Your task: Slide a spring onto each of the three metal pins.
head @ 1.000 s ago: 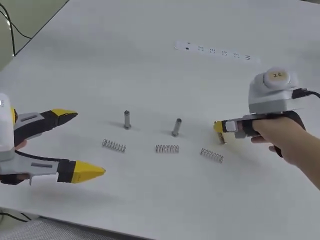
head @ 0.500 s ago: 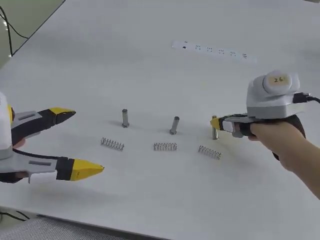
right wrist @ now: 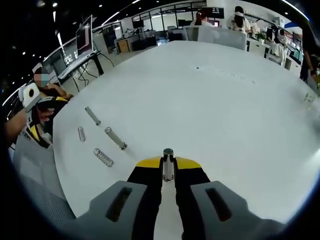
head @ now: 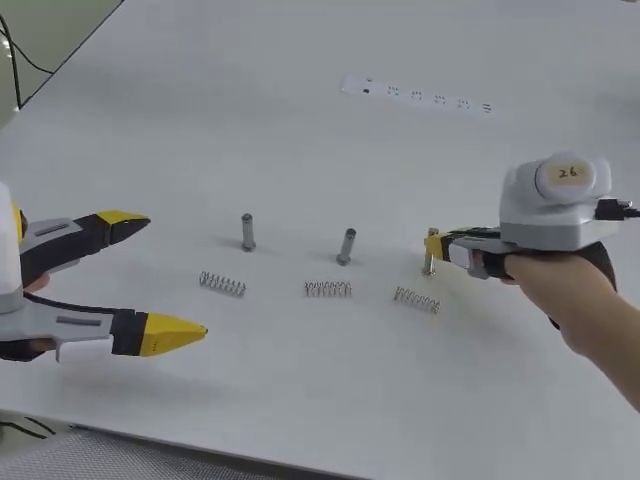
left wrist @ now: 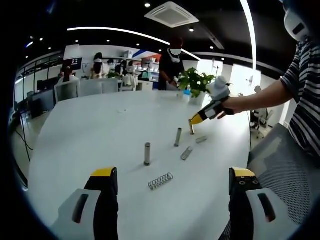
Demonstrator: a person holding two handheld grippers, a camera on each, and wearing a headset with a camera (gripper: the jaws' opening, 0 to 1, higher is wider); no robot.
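Three short metal pins stand in a row on the white table (head: 300, 400): the left pin (head: 247, 231), the middle pin (head: 346, 245) and the right pin (head: 429, 264). My right gripper (head: 432, 240) is shut on the top of the right pin (right wrist: 168, 167), which sits between its yellow tips. Three springs lie in front of the pins: one (head: 222, 284) on the left, one (head: 328, 289) in the middle, one (head: 416, 300) on the right. My left gripper (head: 150, 278) hovers wide open at the left, nothing between its jaws, well short of the left spring (left wrist: 160, 181).
A white power strip (head: 425, 97) lies far back on the table. The table's near edge (head: 200, 450) runs below the left gripper. In the gripper views, office desks, several people and a potted plant (left wrist: 200, 82) stand beyond the table.
The right gripper has drawn slightly to the right, and the right pin's lower end now shows below its tips. The left gripper has held its place, still open.
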